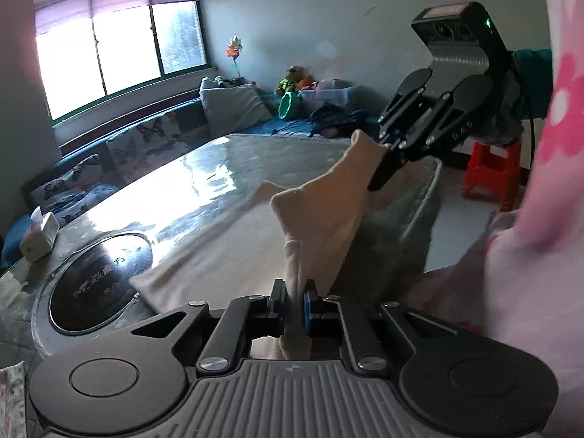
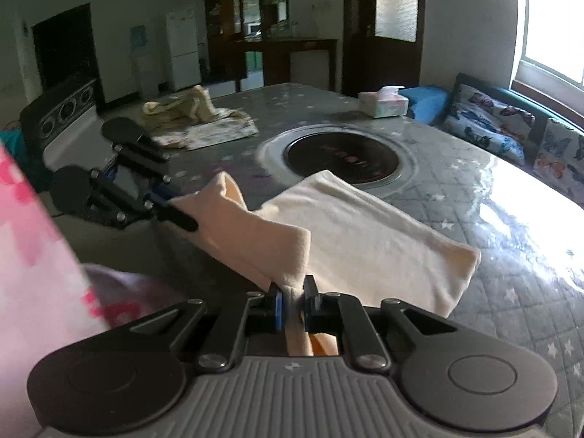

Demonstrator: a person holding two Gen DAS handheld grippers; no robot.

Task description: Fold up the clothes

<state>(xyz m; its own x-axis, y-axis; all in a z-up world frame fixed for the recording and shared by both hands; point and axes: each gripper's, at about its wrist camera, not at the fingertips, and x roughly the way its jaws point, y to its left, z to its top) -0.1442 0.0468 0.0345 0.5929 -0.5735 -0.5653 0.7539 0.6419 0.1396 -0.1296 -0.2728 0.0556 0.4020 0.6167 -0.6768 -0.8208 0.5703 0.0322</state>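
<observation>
A cream cloth hangs lifted off the table's near edge, stretched between both grippers. In the left wrist view my left gripper is shut on one bunched corner of it. Up to the right, my right gripper pinches the other raised corner. In the right wrist view my right gripper is shut on a fold of the cream cloth, whose far part still lies on the table. At the left, my left gripper holds its corner just above the table.
The quilted table cover has a round black hob set into it. A pile of other clothes lies at the far end and a tissue box by the far edge. A pink flowered sleeve is close on the right, near a red stool.
</observation>
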